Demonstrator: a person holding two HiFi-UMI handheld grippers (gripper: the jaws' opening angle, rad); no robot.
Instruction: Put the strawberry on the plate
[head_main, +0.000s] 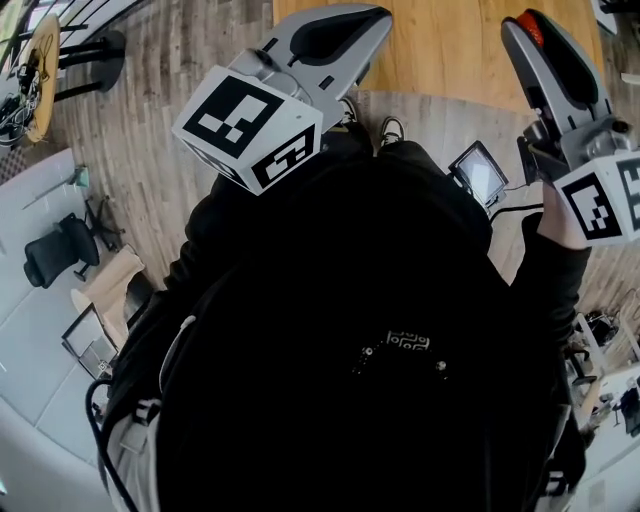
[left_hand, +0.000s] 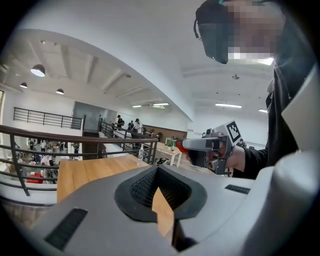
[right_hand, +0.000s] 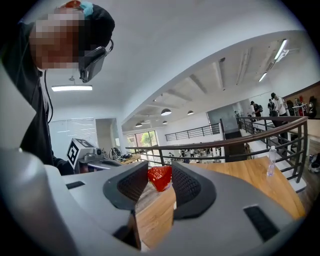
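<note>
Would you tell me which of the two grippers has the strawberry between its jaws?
The right gripper: a red strawberry is pinched between its jaw tips. The left gripper has its jaws meeting at the tips with nothing between them.

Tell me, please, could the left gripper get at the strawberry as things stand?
Probably not: the strawberry sits clamped in the right gripper, held apart from the left gripper, whose jaws are together.

The left gripper (left_hand: 158, 170) has fingers (left_hand: 139, 189) touching (nothing between) above the table (left_hand: 95, 172); beyond, the right gripper (left_hand: 187, 145) holds a strawberry (left_hand: 178, 146).
</note>
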